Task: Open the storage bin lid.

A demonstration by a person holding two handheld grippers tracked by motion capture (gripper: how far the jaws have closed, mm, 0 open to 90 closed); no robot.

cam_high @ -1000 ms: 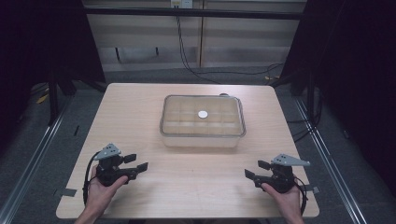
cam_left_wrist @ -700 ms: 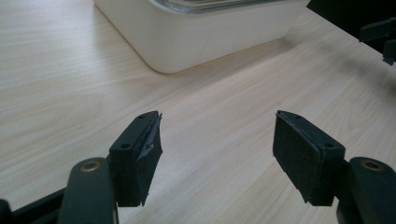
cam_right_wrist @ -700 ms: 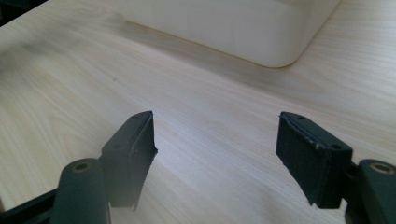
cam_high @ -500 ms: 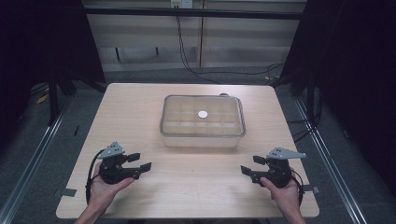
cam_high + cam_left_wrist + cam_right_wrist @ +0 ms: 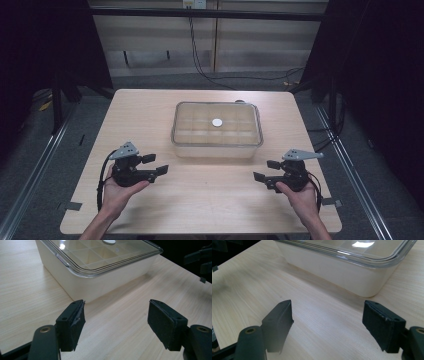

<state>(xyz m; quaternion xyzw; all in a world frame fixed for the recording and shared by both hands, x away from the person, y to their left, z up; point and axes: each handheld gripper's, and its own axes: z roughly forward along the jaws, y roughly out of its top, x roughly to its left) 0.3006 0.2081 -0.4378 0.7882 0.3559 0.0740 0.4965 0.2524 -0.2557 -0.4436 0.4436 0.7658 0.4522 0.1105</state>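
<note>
A shallow box point(image 5: 217, 131) with a clear lid over a grid of compartments stands on the wooden table point(image 5: 145, 115). A small white disc point(image 5: 217, 122) sits at the lid's centre. My left gripper point(image 5: 155, 164) hovers at the front left, pointing toward the box's near corner point(image 5: 82, 287). Its jaws have just been opening, and my left gripper point(image 5: 116, 306) has only bare table between them. My right gripper point(image 5: 265, 170) is at the front right and faces the box wall point(image 5: 342, 272). My right gripper point(image 5: 328, 305) has also just been opening, with nothing between its jaws.
Black cables point(image 5: 200, 60) trail over the grey floor behind the table. Metal rails point(image 5: 40, 155) run along both sides. In the left gripper view the other gripper point(image 5: 201, 262) shows dark at the upper right.
Both hands have moved forward and slightly inward toward the box, lifting a little. The box has stayed in place.
</note>
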